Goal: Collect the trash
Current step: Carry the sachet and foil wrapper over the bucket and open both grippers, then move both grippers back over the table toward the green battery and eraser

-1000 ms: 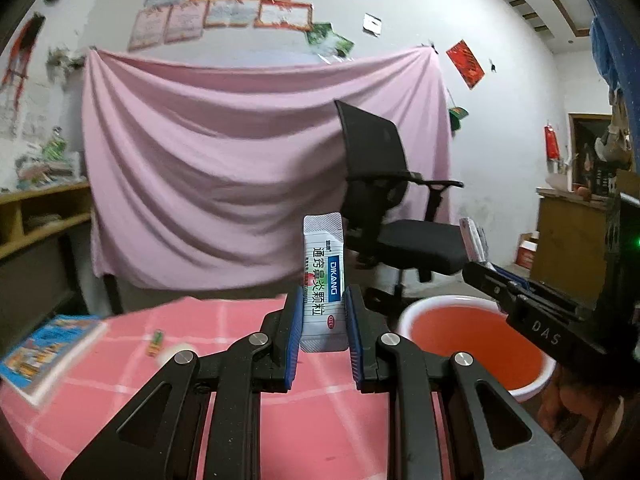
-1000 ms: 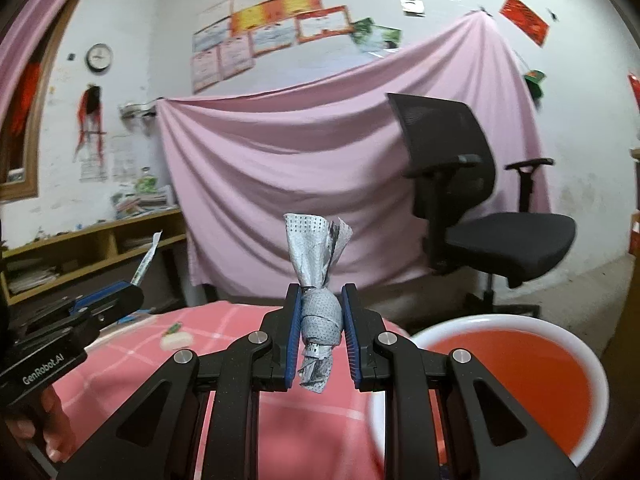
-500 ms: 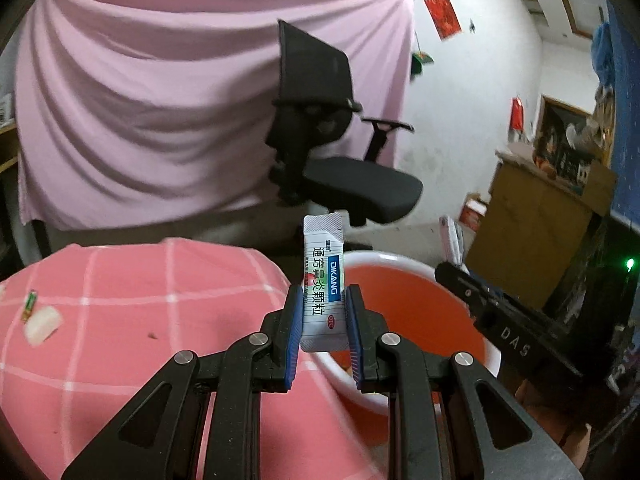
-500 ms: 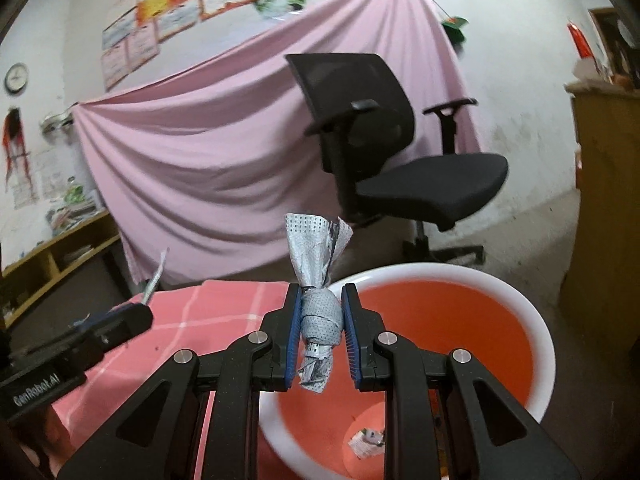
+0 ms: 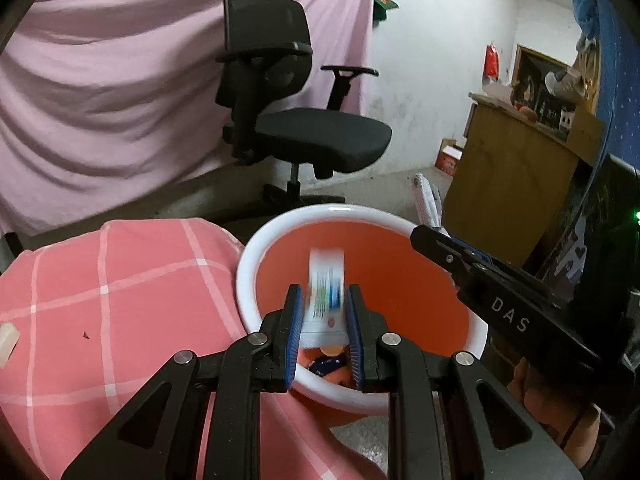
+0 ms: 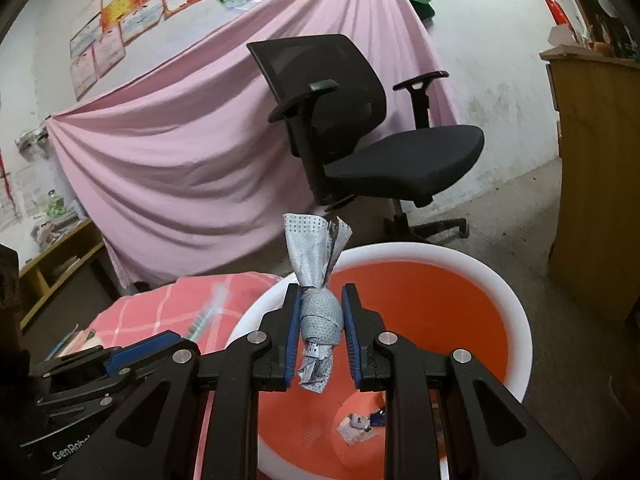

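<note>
My left gripper (image 5: pixel 322 330) hangs over the near rim of the orange bin with a white rim (image 5: pixel 280 228). Its jaws have parted and the white DIKANG sachet (image 5: pixel 325 292) is blurred, slipping down between them. My right gripper (image 6: pixel 320 336) is over the same bin (image 6: pixel 516 312). Its jaws stand a little apart around a twisted grey wrapper (image 6: pixel 318 280), which still sits between the pads. Some trash (image 6: pixel 360 428) lies at the bin's bottom. The right gripper also shows in the left wrist view (image 5: pixel 492 292).
A pink checked tablecloth (image 5: pixel 100 300) covers the table left of the bin, with a small white scrap (image 5: pixel 8 340) at its left edge. A black office chair (image 5: pixel 296 120) stands behind the bin. A wooden cabinet (image 5: pixel 512 184) is at the right.
Both grippers have moved from above the table to over the bin and tilted down. The left jaws have opened and the sachet is falling. The right jaws have loosened around the grey wrapper.
</note>
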`<action>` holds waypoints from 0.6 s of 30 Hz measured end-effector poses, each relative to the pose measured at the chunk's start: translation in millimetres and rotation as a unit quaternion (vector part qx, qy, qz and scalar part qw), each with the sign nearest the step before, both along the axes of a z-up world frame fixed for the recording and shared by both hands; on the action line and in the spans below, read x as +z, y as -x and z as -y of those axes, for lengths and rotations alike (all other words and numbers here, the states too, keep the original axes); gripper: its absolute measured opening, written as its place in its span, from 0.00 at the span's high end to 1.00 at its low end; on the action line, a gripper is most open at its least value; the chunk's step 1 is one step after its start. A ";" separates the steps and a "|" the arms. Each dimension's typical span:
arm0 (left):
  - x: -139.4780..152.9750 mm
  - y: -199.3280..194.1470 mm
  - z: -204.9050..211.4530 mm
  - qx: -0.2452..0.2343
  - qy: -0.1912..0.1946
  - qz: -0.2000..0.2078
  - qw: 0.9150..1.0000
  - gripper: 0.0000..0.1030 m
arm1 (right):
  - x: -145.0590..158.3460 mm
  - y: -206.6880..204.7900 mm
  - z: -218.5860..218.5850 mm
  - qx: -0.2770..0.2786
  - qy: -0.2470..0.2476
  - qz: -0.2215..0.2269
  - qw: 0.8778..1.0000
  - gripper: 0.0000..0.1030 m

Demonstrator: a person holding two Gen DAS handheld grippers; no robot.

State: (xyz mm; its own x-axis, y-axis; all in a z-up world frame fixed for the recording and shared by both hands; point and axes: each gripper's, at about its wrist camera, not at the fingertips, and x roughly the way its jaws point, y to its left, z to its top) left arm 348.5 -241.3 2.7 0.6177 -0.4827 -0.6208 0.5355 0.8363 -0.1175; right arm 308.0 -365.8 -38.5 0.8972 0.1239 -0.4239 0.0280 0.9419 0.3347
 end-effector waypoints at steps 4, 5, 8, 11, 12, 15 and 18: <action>-5.9 -1.7 5.4 -0.003 -0.020 -0.012 1.000 0.70 | -4.4 -5.4 3.5 -0.002 -0.002 -0.018 1.000 0.69; -5.9 -1.1 5.9 -0.004 -0.027 -0.013 1.000 0.70 | -5.3 -6.3 3.8 -0.001 -0.004 -0.021 1.000 0.68; -7.6 0.9 6.7 -0.004 -0.050 -0.009 0.999 0.70 | -8.3 -7.5 7.3 0.002 -0.008 -0.031 0.999 0.67; -4.7 1.6 0.8 0.010 -0.053 -0.007 0.999 0.67 | -10.2 -7.6 11.8 0.003 -0.013 -0.035 0.999 0.62; -2.5 2.2 -2.5 0.016 -0.049 -0.005 0.999 0.63 | -10.4 -6.7 13.2 0.002 -0.014 -0.035 0.999 0.60; 4.6 4.9 -10.3 0.035 -0.037 0.003 0.999 0.57 | -10.1 -4.1 16.8 -0.001 -0.018 -0.034 0.999 0.60; 12.4 7.9 -15.9 0.050 -0.036 0.011 0.998 0.56 | -7.1 -1.8 16.9 -0.002 -0.019 -0.028 0.999 0.57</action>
